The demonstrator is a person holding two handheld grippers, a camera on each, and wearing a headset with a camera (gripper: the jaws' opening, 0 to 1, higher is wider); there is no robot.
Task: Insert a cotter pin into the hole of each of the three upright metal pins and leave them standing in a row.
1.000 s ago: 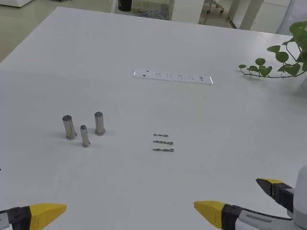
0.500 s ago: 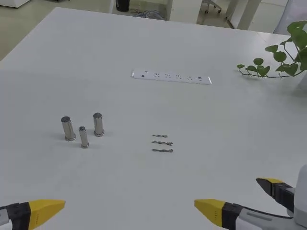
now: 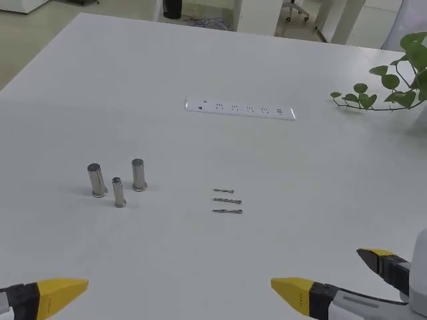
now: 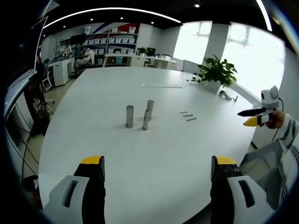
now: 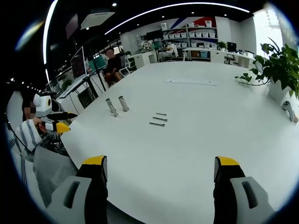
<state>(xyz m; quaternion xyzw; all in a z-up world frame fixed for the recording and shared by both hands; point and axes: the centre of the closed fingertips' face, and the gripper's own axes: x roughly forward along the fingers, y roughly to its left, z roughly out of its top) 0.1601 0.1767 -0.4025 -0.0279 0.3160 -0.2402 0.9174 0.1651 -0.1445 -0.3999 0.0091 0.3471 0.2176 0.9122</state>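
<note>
Both left gripper (image 4: 158, 161) and right gripper (image 5: 160, 161) (fingers (image 4: 92, 163) spread) hover at the table (image 3: 200, 267) rim.

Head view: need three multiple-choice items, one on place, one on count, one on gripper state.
1. In the head view, where do the thin metal cotter pins lie relative to the upright silver metal pins?
A) to their left
B) to their right
C) stacked on top of them

2. How many cotter pins lie on the white table?
A) two
B) three
C) five

3. What state is the right gripper in?
A) open, empty
B) shut on a cotter pin
C) shut on an upright pin

Answers:
1 B, the cotter pins sit right of the upright cluster.
2 B, three lie side by side, parallel.
3 A, its yellow-tipped jaws stand wide apart with nothing between them.
</note>
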